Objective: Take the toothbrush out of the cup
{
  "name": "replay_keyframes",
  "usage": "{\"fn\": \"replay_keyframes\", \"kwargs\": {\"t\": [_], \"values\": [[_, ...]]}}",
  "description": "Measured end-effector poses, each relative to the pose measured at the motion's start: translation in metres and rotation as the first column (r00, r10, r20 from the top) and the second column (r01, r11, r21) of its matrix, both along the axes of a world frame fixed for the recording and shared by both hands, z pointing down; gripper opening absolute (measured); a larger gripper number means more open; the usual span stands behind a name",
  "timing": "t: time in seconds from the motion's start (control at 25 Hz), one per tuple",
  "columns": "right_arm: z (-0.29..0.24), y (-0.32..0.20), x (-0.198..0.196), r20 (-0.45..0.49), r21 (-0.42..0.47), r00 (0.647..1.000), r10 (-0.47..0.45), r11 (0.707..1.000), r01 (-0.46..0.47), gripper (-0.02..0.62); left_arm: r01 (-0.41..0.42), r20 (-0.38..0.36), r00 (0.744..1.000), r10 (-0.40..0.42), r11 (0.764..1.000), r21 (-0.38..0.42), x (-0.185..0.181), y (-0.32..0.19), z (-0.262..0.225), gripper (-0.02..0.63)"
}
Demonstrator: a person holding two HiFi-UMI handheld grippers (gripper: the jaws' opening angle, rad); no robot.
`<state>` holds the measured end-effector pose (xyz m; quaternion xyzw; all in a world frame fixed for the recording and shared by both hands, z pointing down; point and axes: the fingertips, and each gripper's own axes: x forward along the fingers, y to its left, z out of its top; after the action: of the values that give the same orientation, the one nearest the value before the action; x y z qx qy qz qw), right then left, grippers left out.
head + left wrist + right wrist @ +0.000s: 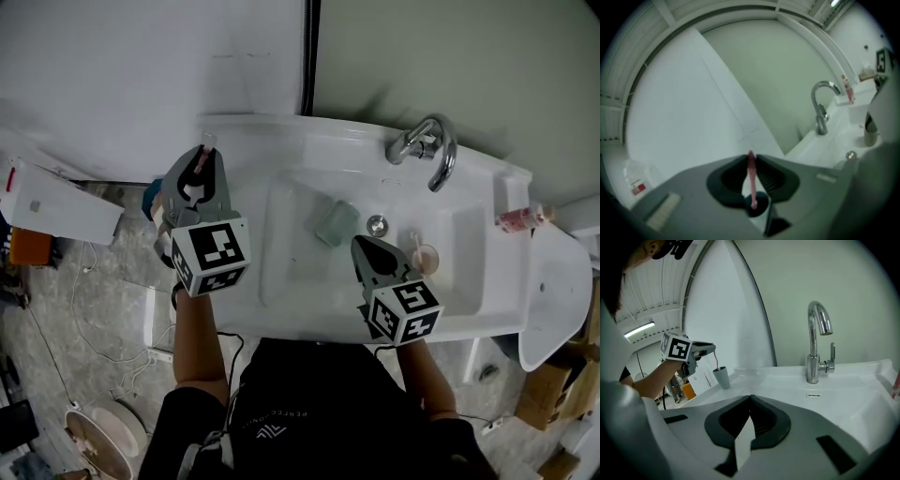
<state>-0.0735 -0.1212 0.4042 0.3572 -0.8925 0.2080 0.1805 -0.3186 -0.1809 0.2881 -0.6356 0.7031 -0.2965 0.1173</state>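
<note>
The white sink (281, 155) stands against a pale wall, and my head view looks steeply down on it. I count one faucet (427, 150), one drain (377, 225), one greenish pad (336, 223) lying in the basin, and one pink bottle (518, 218) at the sink's right end. There are two grippers. My left gripper (202, 155) is over the sink's left rear corner with a pink toothbrush (200, 164) showing between its tips. My right gripper (360, 242) hangs over the basin, near the drain.

In the left gripper view the fingers are clamped on the toothbrush's shaft. Its lower end reaches down into the dark mouth of one cup (757, 206), seen here from above. The faucet and the pink bottle show off to the right.

In the right gripper view the fingers are pressed together with nothing between them. Only this view gives me the side-on picture. The cup stands upright on the counter at the sink's left end, and the toothbrush rises from it to the left gripper's tips, so it is not yet out. The head view hides that cup under the left gripper. The pad and the drain do not show here.
</note>
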Motion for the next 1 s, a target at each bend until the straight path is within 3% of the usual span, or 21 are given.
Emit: {"fn": "replay_keyframes", "kwargs": {"t": [0.24,0.52,1.0], "values": [[-0.013,0.013,0.013,0.011,0.034,1.000,-0.003,0.999,0.002,0.000,-0.031,0.028,0.999,0.029,0.998,0.053,0.024,0.021,-0.028,0.064],[-0.025,0.024,0.038,0.013,0.073,0.999,0.041,0.996,-0.042,0.000,-0.145,0.000,0.989,0.145,0.987,0.063,0.069,0.037,-0.033,0.064],[-0.015,0.029,0.107,-0.084,0.087,0.986,0.147,0.986,-0.139,0.000,-0.359,-0.151,0.925,0.348,0.932,-0.057,0.151,0.051,0.023,0.064]]}}
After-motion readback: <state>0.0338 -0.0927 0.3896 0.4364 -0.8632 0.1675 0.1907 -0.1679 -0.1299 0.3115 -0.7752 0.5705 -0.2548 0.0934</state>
